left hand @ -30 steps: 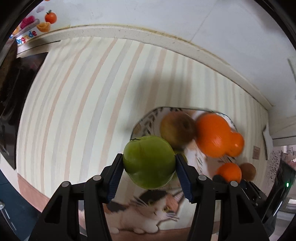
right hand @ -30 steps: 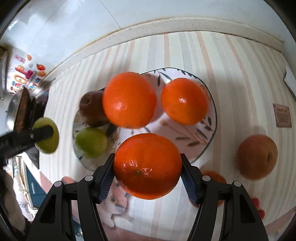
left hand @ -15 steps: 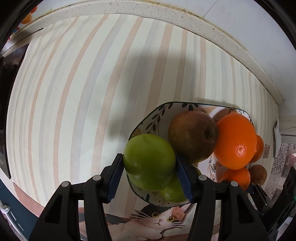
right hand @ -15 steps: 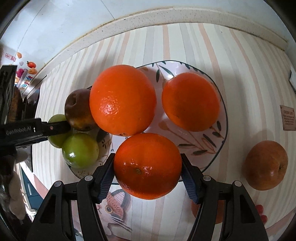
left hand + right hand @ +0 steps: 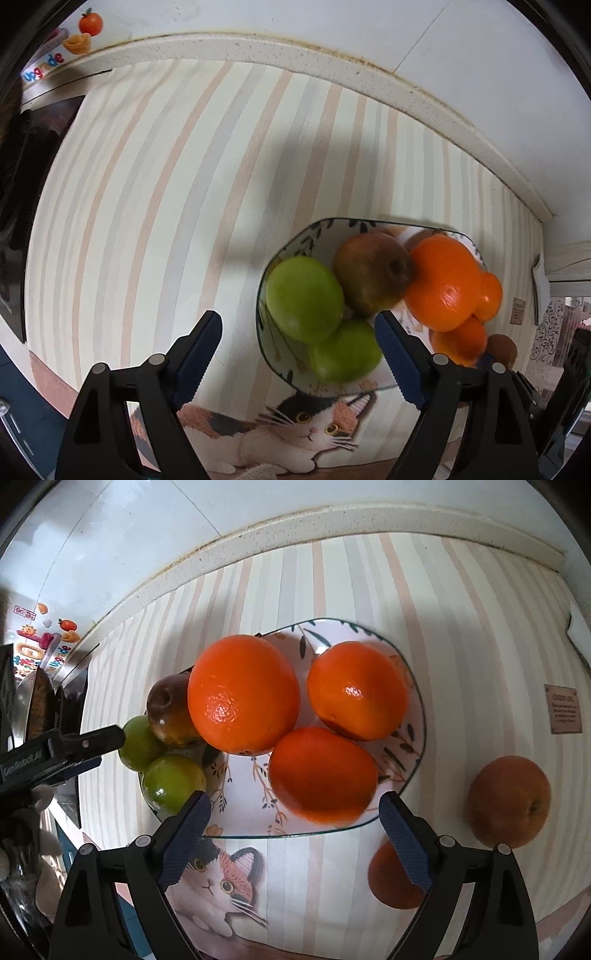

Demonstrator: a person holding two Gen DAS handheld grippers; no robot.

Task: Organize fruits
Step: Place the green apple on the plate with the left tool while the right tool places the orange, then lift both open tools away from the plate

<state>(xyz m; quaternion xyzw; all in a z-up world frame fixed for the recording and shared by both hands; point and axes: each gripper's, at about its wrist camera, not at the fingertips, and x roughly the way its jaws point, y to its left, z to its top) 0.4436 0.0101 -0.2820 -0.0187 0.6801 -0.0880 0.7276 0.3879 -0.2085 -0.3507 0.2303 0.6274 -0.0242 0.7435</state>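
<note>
Both tongs, left [image 5: 297, 354] and right [image 5: 293, 829], gape empty over the plate [image 5: 417, 760] mid-frame. At right on the counter [image 5: 461, 627], the brown fruit [image 5: 508, 801] looks firm, smooth, roll-prone; grip its widest middle.

Left wrist view: looks forward and down past the left gripper [image 5: 297, 354] from the plate's [image 5: 275, 354] left side, close in; wall and counter edge at top.
Right wrist view: looks forward and down past the right gripper [image 5: 295, 836] from the plate's [image 5: 419, 734] near edge, close in; wall at top.
Shared: plate, its fruit, striped mat [image 5: 147, 184] [image 5: 461, 620], cat print [image 5: 295, 432] [image 5: 218, 882].
Cross-sight: left gripper [image 5: 107, 740] enters the right view's left edge.
</note>
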